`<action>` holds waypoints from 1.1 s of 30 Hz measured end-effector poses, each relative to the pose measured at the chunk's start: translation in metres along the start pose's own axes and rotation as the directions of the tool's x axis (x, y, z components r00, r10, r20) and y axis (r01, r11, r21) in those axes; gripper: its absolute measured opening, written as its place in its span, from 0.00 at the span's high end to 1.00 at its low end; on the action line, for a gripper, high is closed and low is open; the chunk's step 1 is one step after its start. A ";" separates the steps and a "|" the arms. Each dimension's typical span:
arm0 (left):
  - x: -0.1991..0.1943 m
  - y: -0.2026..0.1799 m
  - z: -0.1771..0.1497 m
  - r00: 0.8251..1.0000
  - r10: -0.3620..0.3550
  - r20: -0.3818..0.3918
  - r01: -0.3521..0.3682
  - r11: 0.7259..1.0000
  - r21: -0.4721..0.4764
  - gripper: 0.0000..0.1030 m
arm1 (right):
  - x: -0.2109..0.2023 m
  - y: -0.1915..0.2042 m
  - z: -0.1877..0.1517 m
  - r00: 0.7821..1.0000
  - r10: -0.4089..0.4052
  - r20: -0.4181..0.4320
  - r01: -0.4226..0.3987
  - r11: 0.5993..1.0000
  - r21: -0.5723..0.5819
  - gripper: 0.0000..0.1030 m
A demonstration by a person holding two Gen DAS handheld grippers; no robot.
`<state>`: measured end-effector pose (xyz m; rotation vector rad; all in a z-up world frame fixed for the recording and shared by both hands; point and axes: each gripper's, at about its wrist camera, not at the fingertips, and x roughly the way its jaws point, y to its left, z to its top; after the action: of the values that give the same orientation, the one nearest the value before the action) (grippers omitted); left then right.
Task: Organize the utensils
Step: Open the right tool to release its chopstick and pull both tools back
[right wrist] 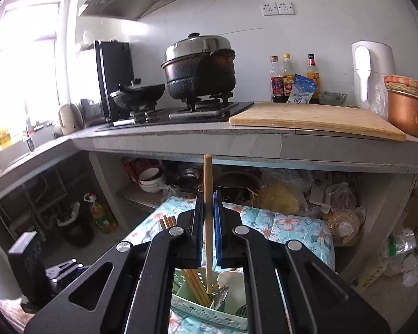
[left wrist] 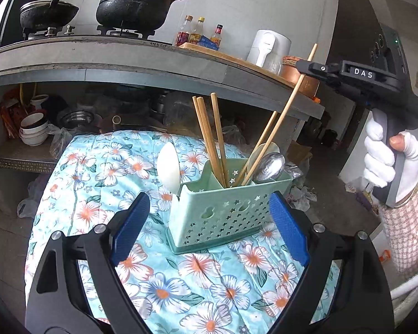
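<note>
A mint-green perforated utensil holder (left wrist: 223, 214) stands on a floral cloth (left wrist: 103, 172). It holds several wooden chopsticks (left wrist: 209, 133), a white spoon (left wrist: 168, 167) and a metal spoon (left wrist: 269, 167). My left gripper (left wrist: 209, 228) is open just in front of the holder, one blue pad on each side of it and neither touching. Up at the right, my right gripper (left wrist: 306, 66) is shut on a single chopstick (left wrist: 289, 103), whose lower end sits in the holder. In the right wrist view that chopstick (right wrist: 208, 175) stands upright between the shut gripper (right wrist: 208, 208), above the holder (right wrist: 197, 309).
Behind the cloth runs a grey counter (left wrist: 153, 64) with a stove, two black pots (right wrist: 200, 72), sauce bottles (right wrist: 287, 78), a cutting board (right wrist: 315, 119), a white appliance (right wrist: 373, 72) and a copper pot (right wrist: 406, 111). Bowls (left wrist: 33, 130) and bags crowd the shelf below.
</note>
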<state>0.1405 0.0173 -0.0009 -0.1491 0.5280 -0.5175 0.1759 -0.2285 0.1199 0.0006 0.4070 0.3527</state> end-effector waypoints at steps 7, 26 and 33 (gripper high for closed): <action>0.001 0.003 0.000 1.000 0.016 -0.005 -0.016 1.000 -0.016 0.19 | 0.019 0.036 -0.034 0.997 -0.021 -0.080 0.008 0.987 -0.162 0.91; -0.009 -0.015 0.000 0.986 0.163 0.017 -0.163 0.986 -0.039 0.13 | -0.072 0.001 -0.085 1.000 -0.013 -0.021 0.016 0.986 0.168 0.26; -0.015 -0.027 -0.007 0.971 0.240 -0.006 -0.240 0.970 -0.047 0.09 | -0.079 -0.006 -0.134 0.990 -0.094 -0.105 0.121 0.950 0.288 0.09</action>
<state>0.1138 0.0017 0.0075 -0.1283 0.5501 -0.2692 0.0582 -0.2697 0.0266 0.2532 0.5445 0.1822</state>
